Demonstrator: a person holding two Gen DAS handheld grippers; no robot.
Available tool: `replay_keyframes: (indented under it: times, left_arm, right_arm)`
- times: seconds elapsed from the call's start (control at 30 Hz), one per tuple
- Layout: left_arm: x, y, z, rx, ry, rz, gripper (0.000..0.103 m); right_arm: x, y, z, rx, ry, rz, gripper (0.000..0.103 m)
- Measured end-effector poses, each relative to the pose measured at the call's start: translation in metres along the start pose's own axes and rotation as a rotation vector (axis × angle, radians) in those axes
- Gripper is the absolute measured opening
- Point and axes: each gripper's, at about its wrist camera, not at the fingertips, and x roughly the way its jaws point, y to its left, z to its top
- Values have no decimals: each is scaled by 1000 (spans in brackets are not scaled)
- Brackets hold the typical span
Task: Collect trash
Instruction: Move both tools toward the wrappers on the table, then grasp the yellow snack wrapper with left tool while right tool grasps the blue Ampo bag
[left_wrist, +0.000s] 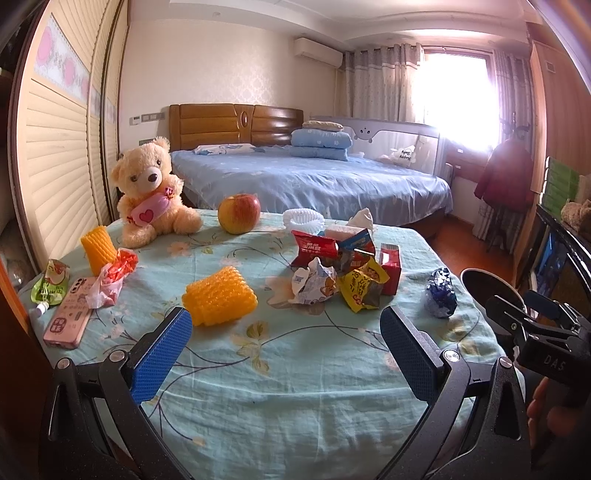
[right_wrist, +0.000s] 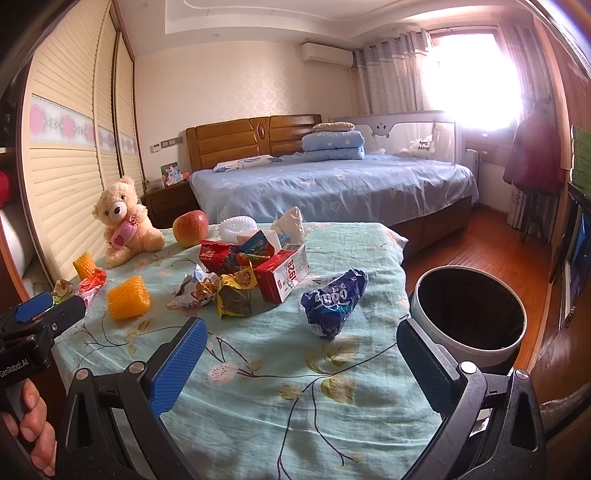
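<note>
Two black handheld grippers with blue textured pads are hovering at the near edge of a table draped in a pale green floral cloth (right_wrist: 258, 387), each spread wide and gripping nothing. The left gripper (left_wrist: 286, 354) is facing a ribbed yellow foam fruit sleeve (left_wrist: 219, 297) lying just beyond its left pad. The right gripper (right_wrist: 301, 363) is facing a crumpled blue-and-white foil snack bag (right_wrist: 332, 301), which is lying apart from the main litter.

Collection is apparently only starting: wrappers are sitting heaped mid-table, among them a red cardboard carton (right_wrist: 284, 275), a yellow crumpled packet (right_wrist: 236, 291) and a white printed wrapper (right_wrist: 195, 290). A red-and-yellow apple (left_wrist: 238, 214), a cream teddy bear (left_wrist: 151, 192) and a pink phone (left_wrist: 70, 317) are resting at the far and left sides, and are likely not rubbish.

A round white-walled bin with a dark interior (right_wrist: 469, 310) is standing off the right edge of the table; its inside is too dark to say whether anything is lying there. The next move probably calls for the right gripper advancing to straddle the blue bag, closing on its soft crinkled body, then swinging right to the bin.
</note>
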Motion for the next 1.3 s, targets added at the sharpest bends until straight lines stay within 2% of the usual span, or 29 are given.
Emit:
replay_keyframes:
  times: [0.23,0.5,0.6,0.8,0.97,1.07,1.3]
  left_arm:
    - [11,5,-3,-14,37,-2,103]
    - [39,-5,-6,-1,132,-34,103]
    - [55,-15,-6,18,168,-56,100]
    - [87,-34,2,52,223,-92,92]
    - [115,-48,9,71,256,-115,90]
    - [133,-55,11,82,282,-117,85]
    - [169,-61,12,47,367,-149,62]
  right_arm:
    - [10,-5,-3,-8,52,-21,103]
    - [33,-21,-1,31,125,-21,102]
    - [46,-29,1,50,157,-13,101]
    - [73,-40,7,67,229,15,83]
    - [94,-47,11,104,274,46,79]
    - [104,-50,12,123,300,60,76]
    - [124,-59,9,150,358,88,70]
